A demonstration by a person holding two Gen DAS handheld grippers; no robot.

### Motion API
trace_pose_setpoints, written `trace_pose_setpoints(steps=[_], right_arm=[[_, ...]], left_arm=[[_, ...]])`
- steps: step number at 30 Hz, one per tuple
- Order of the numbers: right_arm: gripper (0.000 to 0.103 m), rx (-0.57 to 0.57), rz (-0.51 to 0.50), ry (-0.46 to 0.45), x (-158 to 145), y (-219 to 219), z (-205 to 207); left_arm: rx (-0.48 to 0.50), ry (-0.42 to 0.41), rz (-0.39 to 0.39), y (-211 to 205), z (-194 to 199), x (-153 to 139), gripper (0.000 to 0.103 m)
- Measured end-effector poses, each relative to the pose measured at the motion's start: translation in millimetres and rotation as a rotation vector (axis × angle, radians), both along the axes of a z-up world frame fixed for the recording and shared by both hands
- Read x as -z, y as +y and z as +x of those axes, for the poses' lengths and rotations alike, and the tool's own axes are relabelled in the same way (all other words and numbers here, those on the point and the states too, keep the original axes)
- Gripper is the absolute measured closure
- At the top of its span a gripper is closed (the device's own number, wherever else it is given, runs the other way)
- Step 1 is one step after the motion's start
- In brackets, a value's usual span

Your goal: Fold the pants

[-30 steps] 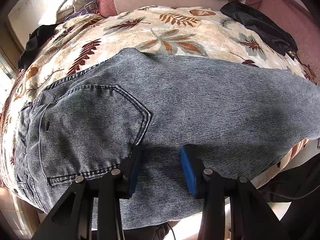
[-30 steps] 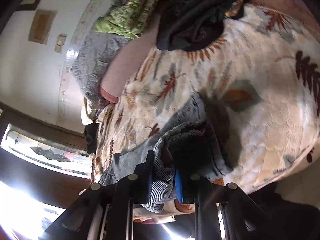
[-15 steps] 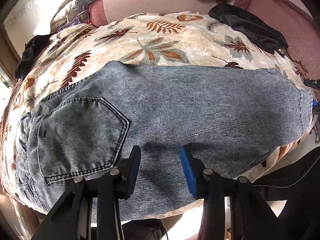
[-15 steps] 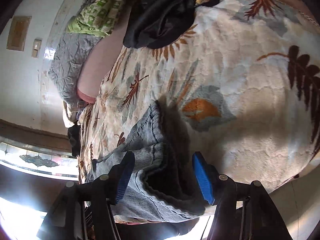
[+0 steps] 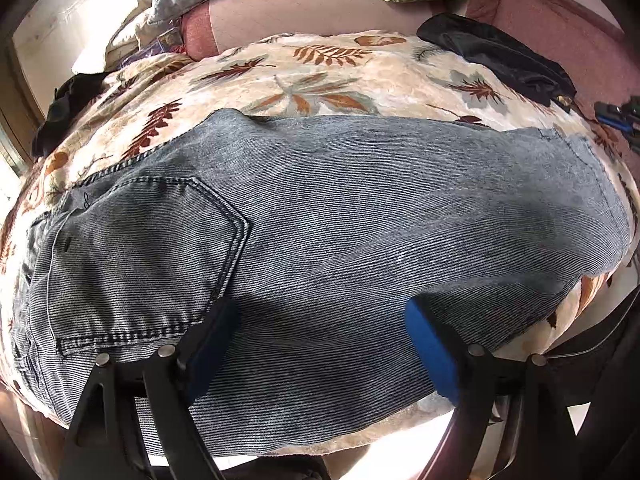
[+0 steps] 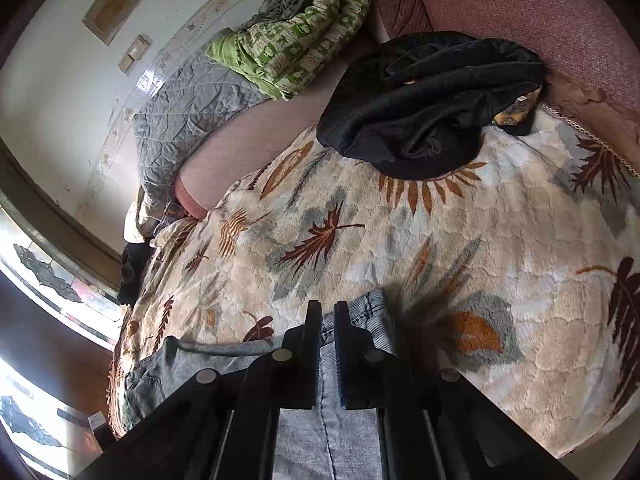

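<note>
Denim fills the middle of the left wrist view: the pants (image 5: pixel 340 220) lie flat across a bed, on a cream blanket (image 5: pixel 320 64) printed with rust and grey leaves. Their waist end sits at the left of the frame, with a back pocket (image 5: pixel 148 248) facing up, and the leg runs off to a hem near the right edge. The left hand-held gripper (image 5: pixel 320 340) hangs over the lower part of the denim with its blue-padded fingers (image 5: pixel 430 348) spread wide apart, nothing between them.

From the right wrist view, the right hand-held gripper (image 6: pixel 328 344) sits at the bottom centre of the frame with its two fingers drawn almost together (only a thin sliver of the pants (image 6: pixel 368 312) shows between the pads). The fabric's hem end lies under and just beyond those fingers, but whether they actually pinch the cloth I cannot tell. More denim, showing a seam, appears below between the gripper's arms.

Beyond the hem, toward the upper right of that frame, a black garment (image 6: pixel 432 108) is heaped on the blanket. A green patterned quilt (image 6: pixel 304 40) and a grey quilted cover (image 6: pixel 192 116) rest along the pink headboard (image 6: pixel 260 140) at the upper left.
</note>
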State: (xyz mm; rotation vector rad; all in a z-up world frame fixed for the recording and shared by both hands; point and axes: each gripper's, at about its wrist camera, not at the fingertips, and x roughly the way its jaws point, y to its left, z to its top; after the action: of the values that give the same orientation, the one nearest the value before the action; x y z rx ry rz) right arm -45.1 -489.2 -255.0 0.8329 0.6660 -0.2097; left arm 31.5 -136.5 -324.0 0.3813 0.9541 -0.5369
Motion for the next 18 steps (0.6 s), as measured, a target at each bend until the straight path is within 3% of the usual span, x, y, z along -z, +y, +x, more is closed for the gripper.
trace_pose_setpoints(steps=[3,4,6,7,8,10,13,15,16,17,18], right_arm=[[0.096,0.056,-0.031,0.117,19,-10,10],[0.092,0.053,0.026,0.16,27,-16,9],[0.089,0.007,0.106,0.149,33,-19,8],[0.077,-0.005,0.083,0.145,32,-16,5],[0.054,-0.008,0.04,0.153,30,-11,4],[0.032,-0.006,-0.025,0.153,25,-4,2],[0.032,-0.015,-0.057,0.087,21,1,-1],[0.036,-0.059,-0.044,0.137,29,7,11],[0.053,-0.083,-0.054,0.174,33,11,20],[0.08,-0.106,-0.096,0.219,38,17,28],[0.082,-0.096,-0.169,0.263,39,23,33]], left_arm=[[-0.007,0.002,-0.035,4,0,0,0.016],[-0.003,0.0,-0.038,5,0,0,0.015],[-0.002,-0.003,-0.044,5,0,1,0.014],[-0.003,-0.003,-0.048,5,0,1,0.013],[-0.007,-0.002,-0.053,4,0,1,0.012],[-0.015,0.001,-0.059,3,0,1,0.011],[-0.024,0.002,-0.065,4,0,1,0.011],[-0.022,0.0,-0.067,4,-1,0,0.011],[-0.021,0.0,-0.069,4,-1,0,0.011],[-0.02,0.0,-0.073,5,-1,0,0.011],[-0.019,0.0,-0.078,6,-1,0,0.011]])
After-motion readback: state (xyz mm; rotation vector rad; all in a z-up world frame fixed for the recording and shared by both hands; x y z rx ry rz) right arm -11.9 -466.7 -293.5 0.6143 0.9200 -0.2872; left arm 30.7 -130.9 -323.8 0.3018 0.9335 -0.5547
